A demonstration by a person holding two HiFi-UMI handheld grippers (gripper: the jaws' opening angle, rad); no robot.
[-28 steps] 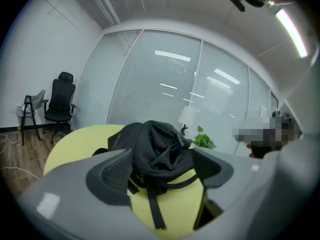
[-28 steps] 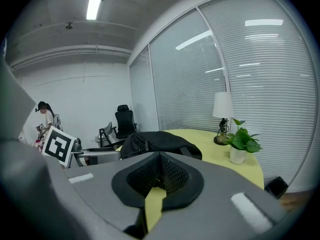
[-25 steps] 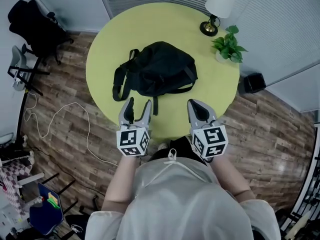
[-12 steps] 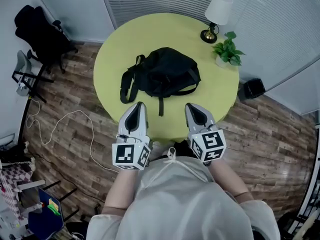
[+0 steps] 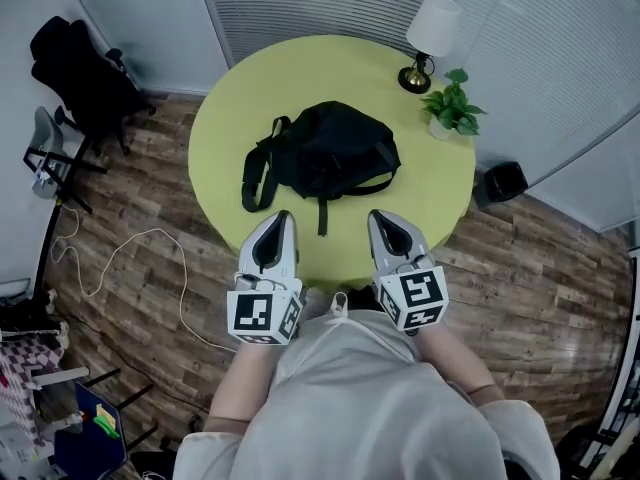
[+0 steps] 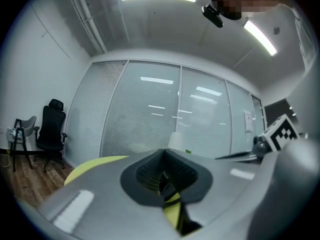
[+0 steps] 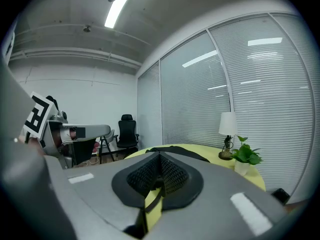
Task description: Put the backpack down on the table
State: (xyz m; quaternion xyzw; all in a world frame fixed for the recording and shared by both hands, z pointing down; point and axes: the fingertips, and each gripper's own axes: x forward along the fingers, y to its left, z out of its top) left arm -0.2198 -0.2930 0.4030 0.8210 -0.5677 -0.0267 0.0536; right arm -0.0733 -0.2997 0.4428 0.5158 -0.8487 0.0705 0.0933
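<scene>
A black backpack (image 5: 325, 153) lies flat on the round yellow-green table (image 5: 230, 118), its straps trailing toward the near edge. My left gripper (image 5: 281, 218) is shut and empty, held level at the table's near edge, just short of the straps. My right gripper (image 5: 378, 218) is likewise shut with nothing between its jaws, a little to the right of the pack's hanging strap. In the left gripper view the left gripper (image 6: 165, 176) shows closed jaws with only the table rim (image 6: 92, 163) beyond. In the right gripper view the right gripper (image 7: 159, 176) is closed, and the backpack (image 7: 175, 151) appears as a dark sliver.
A white-shaded lamp (image 5: 428, 30) and a small potted plant (image 5: 450, 110) stand at the table's far right. A black office chair (image 5: 85, 63) and a stand are on the wooden floor at left, with a white cable (image 5: 130, 258) lying loose. Glass walls with blinds enclose the room.
The left gripper's jaws, open a second ago, have closed. Both grippers have drawn back slightly from the backpack and risen; the backpack stays still on the table.
</scene>
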